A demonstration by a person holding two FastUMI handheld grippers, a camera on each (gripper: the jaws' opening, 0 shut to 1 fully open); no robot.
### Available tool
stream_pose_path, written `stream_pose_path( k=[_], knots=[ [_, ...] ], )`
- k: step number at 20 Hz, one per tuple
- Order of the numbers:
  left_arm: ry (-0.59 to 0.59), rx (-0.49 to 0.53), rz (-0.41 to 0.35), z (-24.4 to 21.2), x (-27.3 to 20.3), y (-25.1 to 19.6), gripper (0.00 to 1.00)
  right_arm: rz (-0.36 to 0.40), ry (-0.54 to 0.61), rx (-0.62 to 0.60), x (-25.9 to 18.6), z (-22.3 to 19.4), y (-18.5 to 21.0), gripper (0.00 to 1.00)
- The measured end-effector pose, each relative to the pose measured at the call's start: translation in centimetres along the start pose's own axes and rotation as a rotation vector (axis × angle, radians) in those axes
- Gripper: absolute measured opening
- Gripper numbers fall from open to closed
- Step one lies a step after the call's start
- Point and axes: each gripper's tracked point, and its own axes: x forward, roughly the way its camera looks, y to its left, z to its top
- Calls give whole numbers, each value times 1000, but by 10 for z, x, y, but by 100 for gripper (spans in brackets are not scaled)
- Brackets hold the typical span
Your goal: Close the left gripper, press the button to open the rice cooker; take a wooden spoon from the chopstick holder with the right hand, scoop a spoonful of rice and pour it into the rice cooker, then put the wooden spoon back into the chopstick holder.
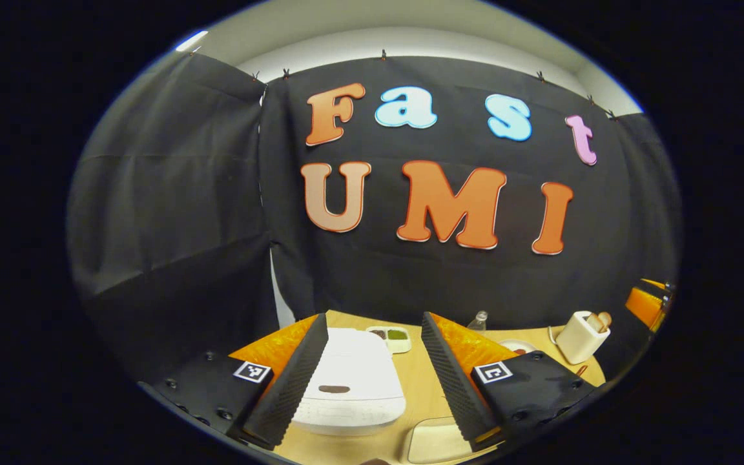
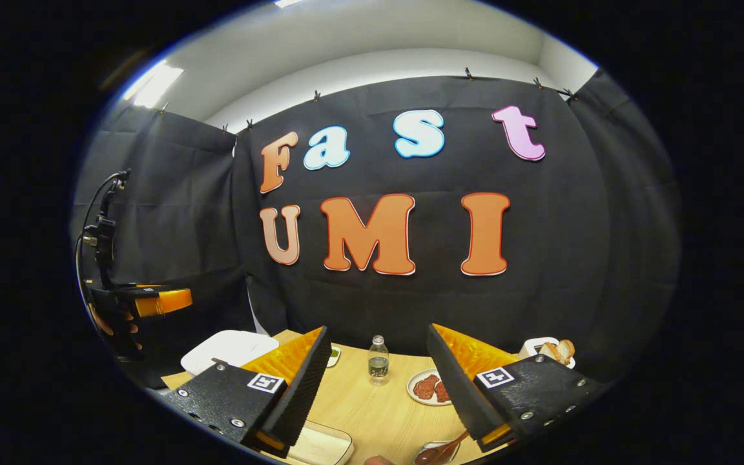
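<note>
The white rice cooker (image 1: 352, 381) stands on the wooden table with its lid down and a dark button (image 1: 333, 389) on the front; it sits below and between the fingers of my left gripper (image 1: 373, 323), which is open and holds nothing. In the right gripper view the cooker (image 2: 230, 349) lies at the left, with my left gripper (image 2: 152, 300) and the hand holding it above it. My right gripper (image 2: 378, 332) is open and empty over the table. The white chopstick holder (image 1: 582, 337) with wooden handles (image 1: 599, 321) stands at the right; part of the chopstick holder (image 2: 549, 349) peeks out behind the right finger.
A small water bottle (image 2: 378, 361) and a plate of red food (image 2: 427, 386) stand mid-table. A small divided dish (image 1: 391, 337) sits behind the cooker. A pale container (image 2: 320, 445) lies at the near edge, beside a brown spoon-like thing in a clear dish (image 2: 440, 449).
</note>
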Motion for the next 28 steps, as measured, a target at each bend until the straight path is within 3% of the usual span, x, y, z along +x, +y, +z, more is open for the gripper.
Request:
stream_pose_path(
  k=[5, 9, 14, 19, 28],
  knots=[
    [-173, 47, -26, 26, -40, -14, 99, 23, -53, -13, -6, 12, 13, 93],
    [-244, 134, -42, 26, -61, -37, 98, 37, -82, -43, -9, 15, 28, 93],
    [-224, 93, -49, 16, -71, -42, 99, 70, -97, -49, -11, 15, 46, 93],
    [-251, 92, -35, 18, -78, -37, 99, 42, -104, -55, -9, 18, 41, 97],
    [-247, 99, -52, 15, -76, -42, 99, 38, -113, -46, -10, 18, 40, 93]
  ],
)
